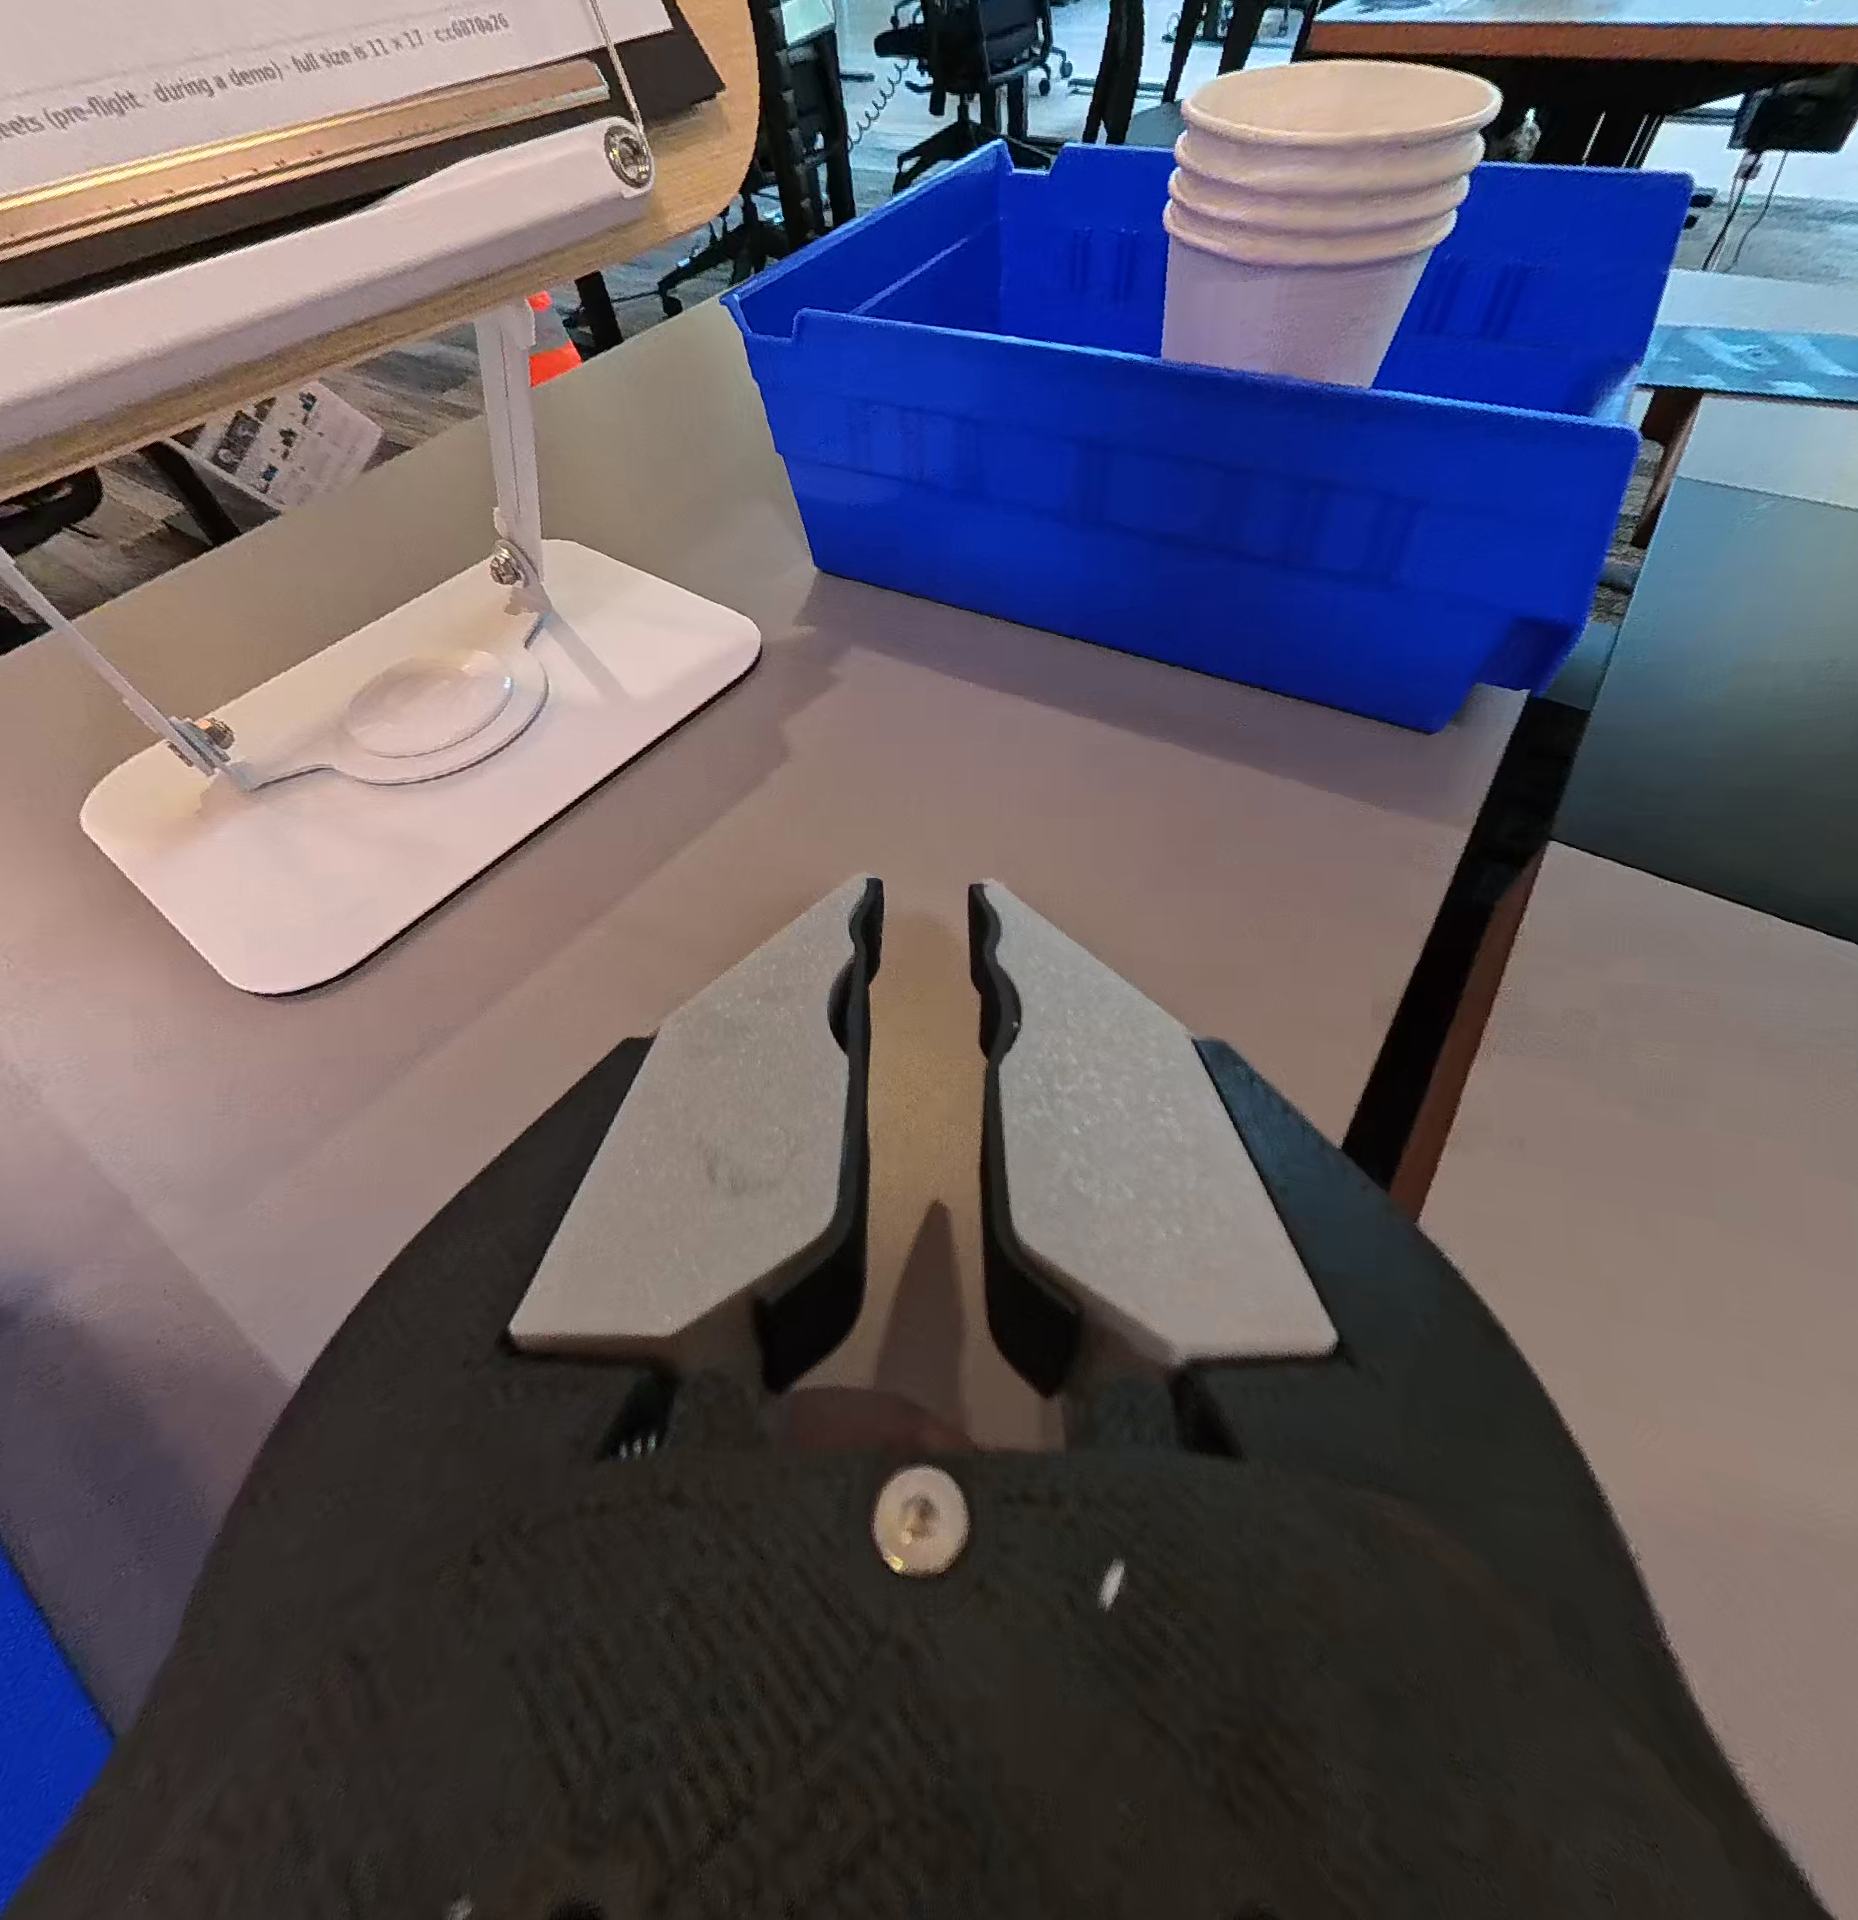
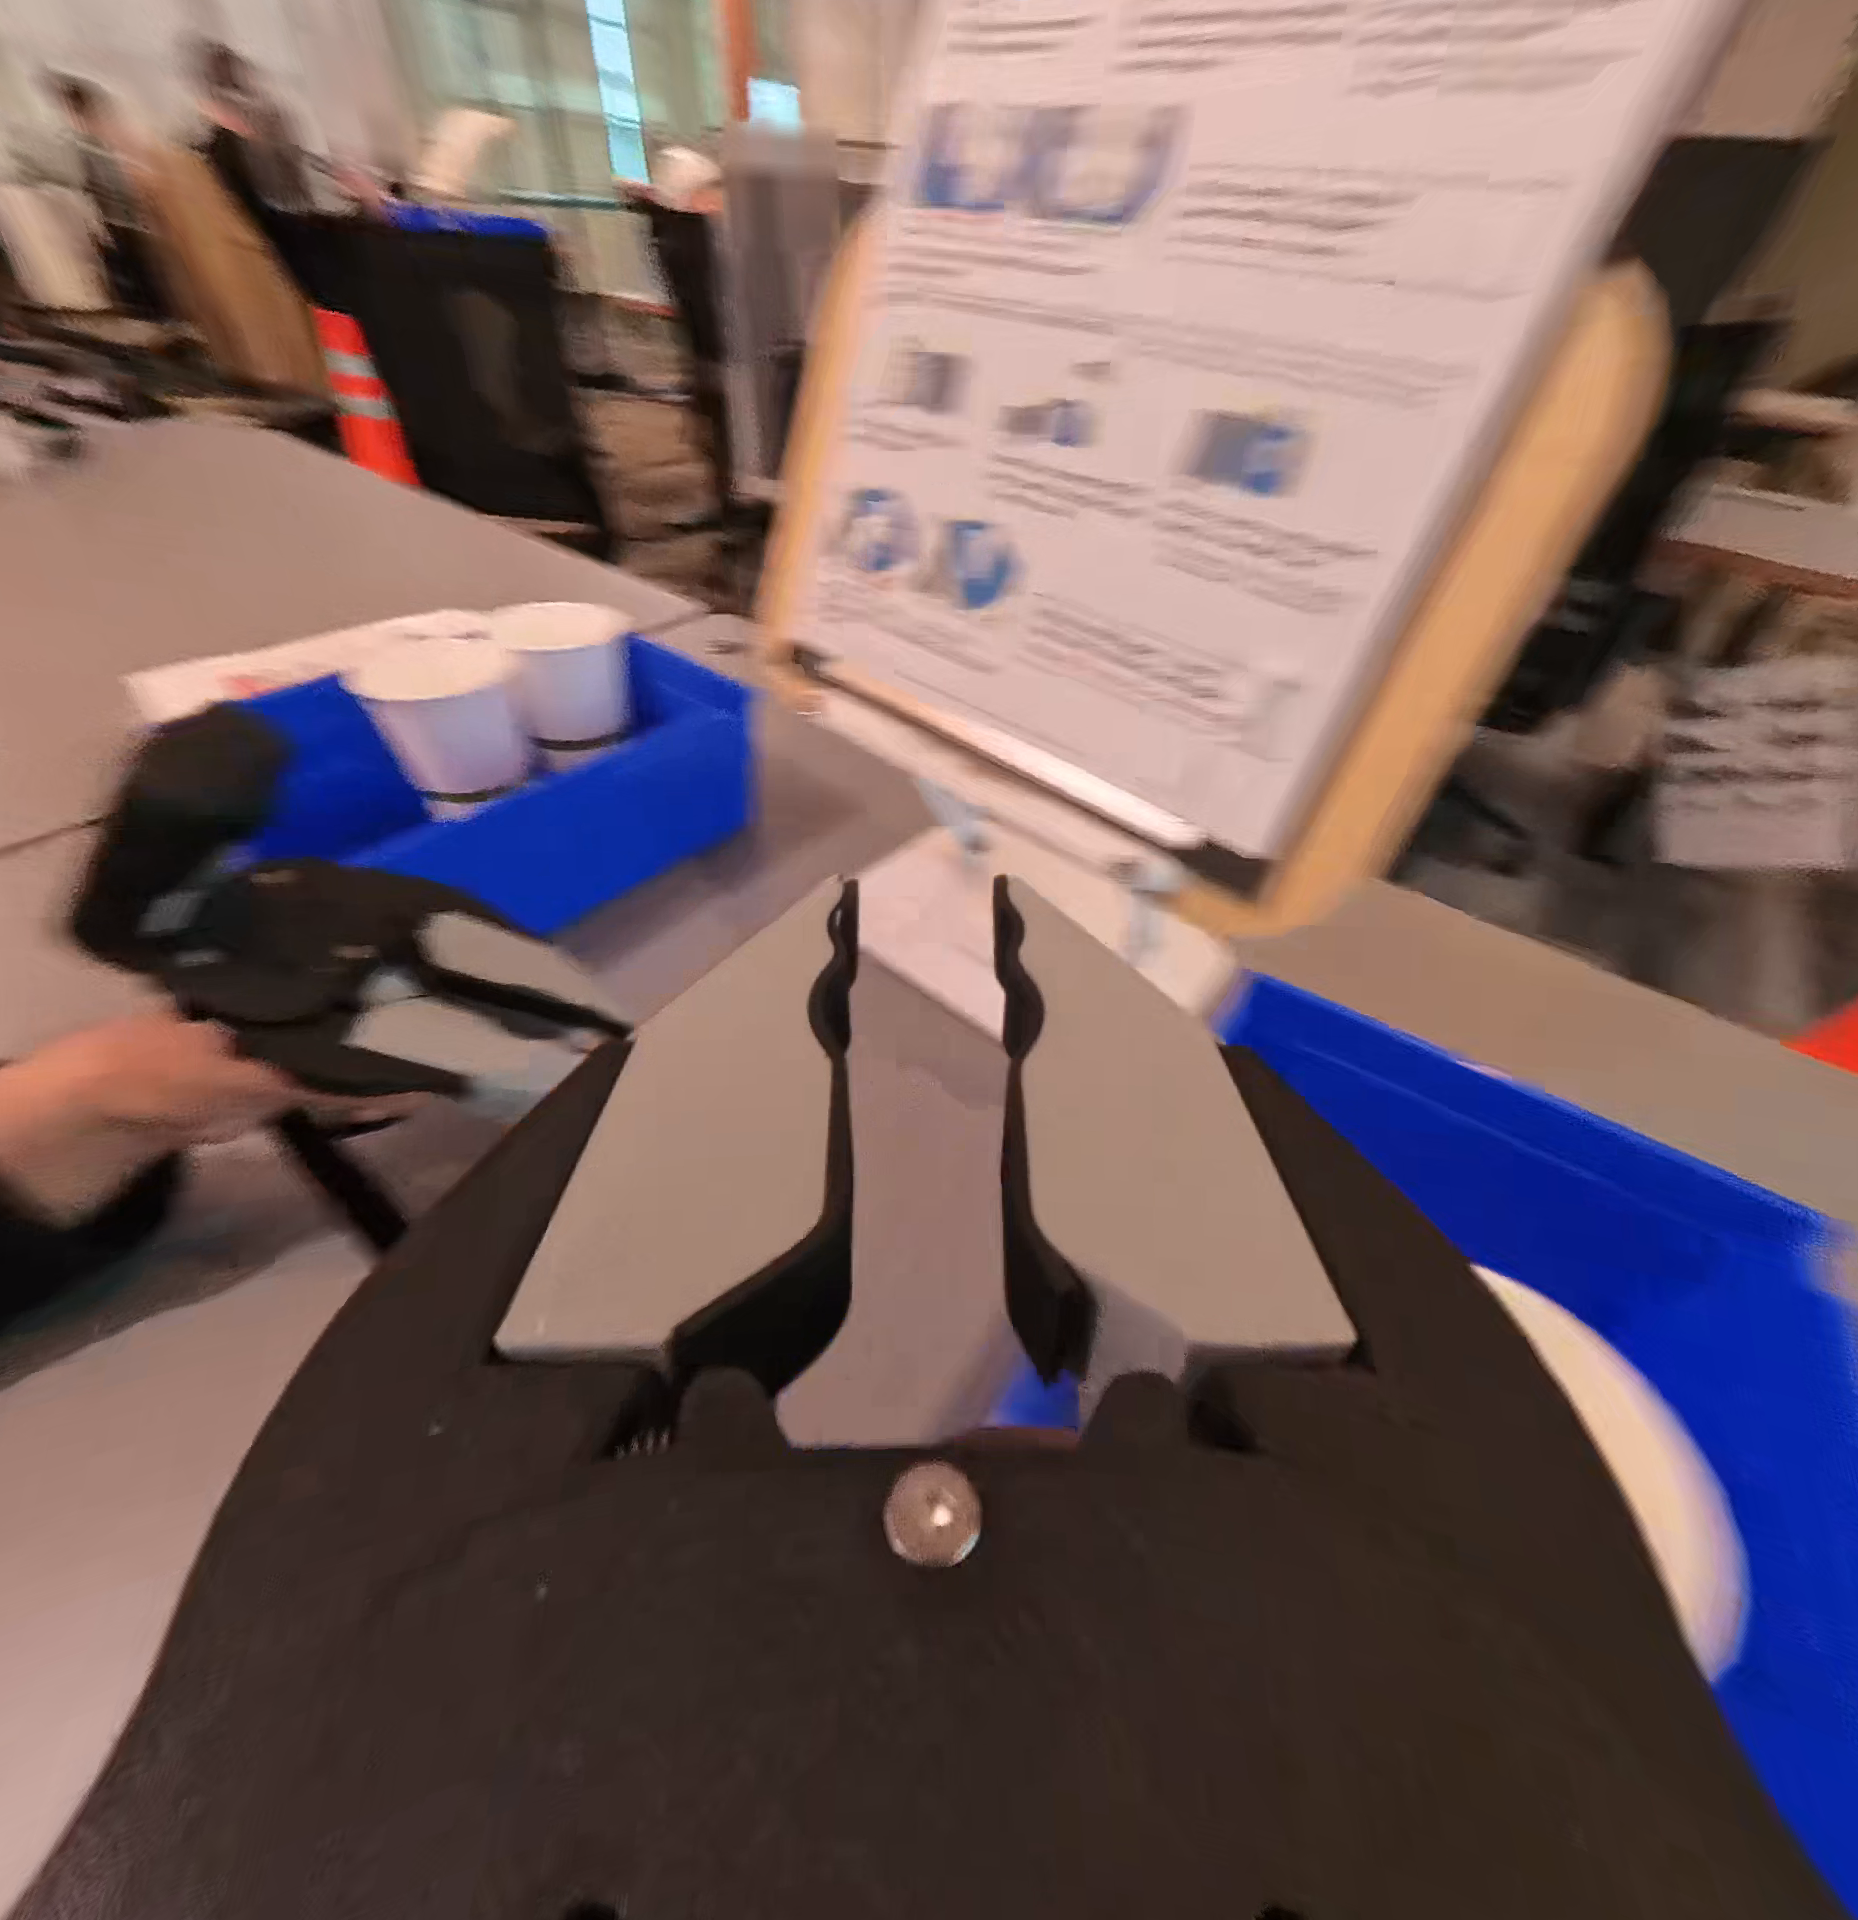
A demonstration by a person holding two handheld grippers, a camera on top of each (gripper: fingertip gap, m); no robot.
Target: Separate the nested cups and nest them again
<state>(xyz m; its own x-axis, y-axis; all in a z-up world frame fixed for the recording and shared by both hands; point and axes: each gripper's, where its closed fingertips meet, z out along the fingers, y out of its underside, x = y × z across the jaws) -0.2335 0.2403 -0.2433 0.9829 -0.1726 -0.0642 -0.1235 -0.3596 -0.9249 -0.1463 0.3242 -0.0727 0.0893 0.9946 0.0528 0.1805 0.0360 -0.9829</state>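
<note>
Grey table [image 1: 1008, 790] | blue bin [image 1: 1216, 582], nested cups [image 1: 1309, 229] | both grippers parted, empty | office chairs behind

Two tool-mounted views; shared sheet stand [image 1: 416, 790]

left claw [image 1: 926, 914] | right claw [image 2: 923, 914] | black bodies | grey fingers | silver screw each

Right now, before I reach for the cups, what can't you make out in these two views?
- Base of the nested paper cups: left wrist view, hidden by the blue bin front wall.
- Two white cups in the far bin: right wrist view, motion blur hides any nesting.
- White object at lower right: right wrist view, cut off by the right gripper body.
</note>
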